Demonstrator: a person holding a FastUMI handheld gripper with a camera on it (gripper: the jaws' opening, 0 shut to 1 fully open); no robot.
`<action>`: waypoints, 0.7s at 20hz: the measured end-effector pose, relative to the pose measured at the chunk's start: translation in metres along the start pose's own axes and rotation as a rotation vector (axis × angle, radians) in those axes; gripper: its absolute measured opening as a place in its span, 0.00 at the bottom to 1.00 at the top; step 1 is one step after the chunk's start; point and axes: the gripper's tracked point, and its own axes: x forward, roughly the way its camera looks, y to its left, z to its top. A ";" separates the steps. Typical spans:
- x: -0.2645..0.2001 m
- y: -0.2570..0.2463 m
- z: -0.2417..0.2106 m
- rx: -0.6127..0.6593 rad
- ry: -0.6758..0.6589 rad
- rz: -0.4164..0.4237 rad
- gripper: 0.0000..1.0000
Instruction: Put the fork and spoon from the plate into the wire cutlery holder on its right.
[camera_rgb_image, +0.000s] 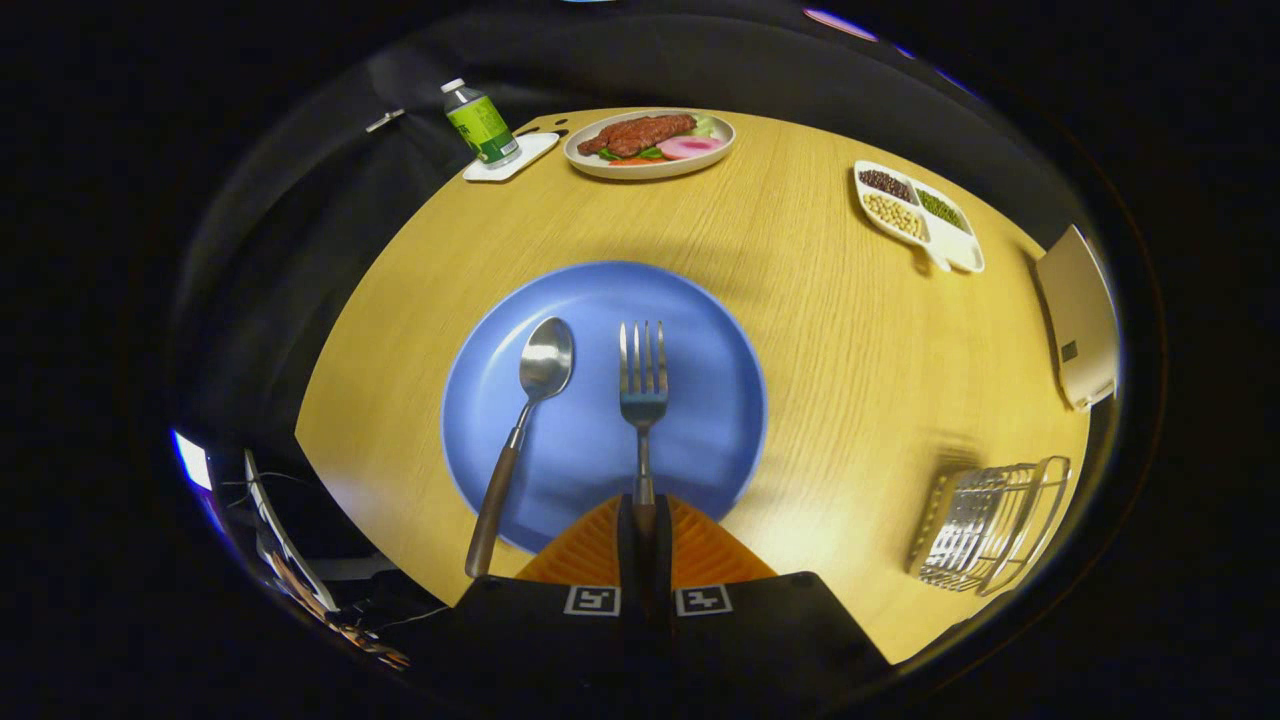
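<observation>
Jaws (644, 520) apparently clamp fork (643, 385) handle; bottle (481, 124) label unreadable.

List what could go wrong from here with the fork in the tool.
1. The tool pinches only the handle end of the fork, so its long tines end may swing or slip.
2. Sweeping right to the wire cutlery holder, the tines may catch its wires.
</observation>
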 end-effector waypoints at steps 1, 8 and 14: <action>-0.010 -0.004 0.000 -0.012 -0.005 0.002 0.05; -0.092 -0.048 -0.006 -0.053 -0.008 0.053 0.05; -0.148 -0.124 -0.028 -0.073 0.075 0.021 0.05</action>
